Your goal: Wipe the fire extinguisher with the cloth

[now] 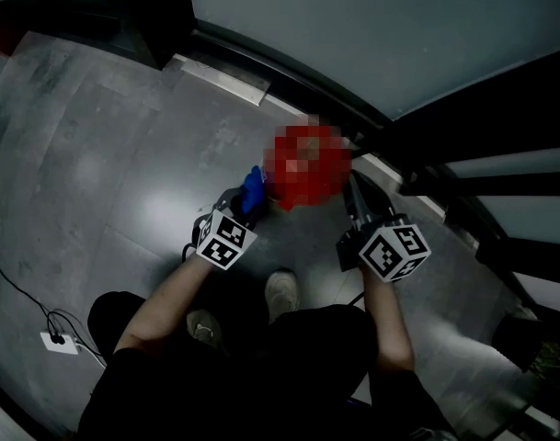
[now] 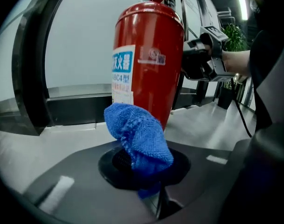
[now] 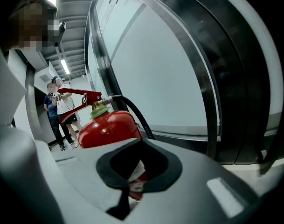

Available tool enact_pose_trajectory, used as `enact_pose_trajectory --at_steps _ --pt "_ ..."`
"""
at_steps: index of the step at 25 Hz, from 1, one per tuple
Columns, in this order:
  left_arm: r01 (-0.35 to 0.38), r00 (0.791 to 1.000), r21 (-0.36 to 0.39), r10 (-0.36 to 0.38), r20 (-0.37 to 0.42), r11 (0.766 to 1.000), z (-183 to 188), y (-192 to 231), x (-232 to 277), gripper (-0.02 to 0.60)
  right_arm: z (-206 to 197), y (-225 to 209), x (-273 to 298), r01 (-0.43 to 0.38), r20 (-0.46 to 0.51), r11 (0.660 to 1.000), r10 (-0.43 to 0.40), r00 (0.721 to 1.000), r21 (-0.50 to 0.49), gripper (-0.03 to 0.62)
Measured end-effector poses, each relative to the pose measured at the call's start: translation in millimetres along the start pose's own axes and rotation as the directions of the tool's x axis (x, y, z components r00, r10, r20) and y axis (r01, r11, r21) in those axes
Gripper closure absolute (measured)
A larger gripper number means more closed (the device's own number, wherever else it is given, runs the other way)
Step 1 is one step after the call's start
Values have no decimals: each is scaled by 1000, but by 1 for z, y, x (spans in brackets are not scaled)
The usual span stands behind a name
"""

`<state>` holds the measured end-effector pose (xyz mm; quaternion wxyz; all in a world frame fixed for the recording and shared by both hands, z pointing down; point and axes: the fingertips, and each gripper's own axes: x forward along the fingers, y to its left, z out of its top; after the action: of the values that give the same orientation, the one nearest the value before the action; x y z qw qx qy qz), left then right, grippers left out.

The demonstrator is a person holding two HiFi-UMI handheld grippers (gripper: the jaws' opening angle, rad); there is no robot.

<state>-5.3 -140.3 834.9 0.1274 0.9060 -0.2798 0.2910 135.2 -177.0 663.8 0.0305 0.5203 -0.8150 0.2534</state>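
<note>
Left gripper view: left gripper (image 2: 148,183) fingers clamp cloth (image 2: 139,139) just beside fire extinguisher (image 2: 148,59) for wiping; right gripper (image 3: 128,192), fingers together, seemingly steadies it.

- open floor (image 1: 105,154) lies to the left of the fire extinguisher (image 2: 148,64), with free reach there.
- the glass wall (image 1: 371,35) and its dark frame stand close behind, so the back is tight.
- the right gripper (image 1: 351,191) is against its right side and blocks that flank.
- the left gripper (image 1: 245,208), clamping the cloth (image 2: 139,134), fills the lower left.
- the person's shoes (image 1: 281,292) stand just in front.
</note>
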Motion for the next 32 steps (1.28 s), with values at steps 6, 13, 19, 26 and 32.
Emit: enact_pose_trajectory --at_steps 6,13,19,26,32 --pt "10 995 -55 -15 -101 998 -47 -3 24 531 -8 1 0 -14 -29 1000 13 999 -16 591" --pt "73 976 -105 -92 -195 992 -79 -6 37 531 -18 -2 8 -21 -79 999 17 997 -49 591" --pt "95 963 -201 -142 -230 975 -83 -4 25 531 -12 -12 8 29 -58 999 -30 998 -23 591" --pt "114 993 -228 -108 36 967 28 3 -51 531 12 -23 -26 145 16 989 -145 989 11 591" --pt "412 891 120 -427 155 903 102 -38 -144 532 34 -20 -76 195 94 980 -197 976 30 591"
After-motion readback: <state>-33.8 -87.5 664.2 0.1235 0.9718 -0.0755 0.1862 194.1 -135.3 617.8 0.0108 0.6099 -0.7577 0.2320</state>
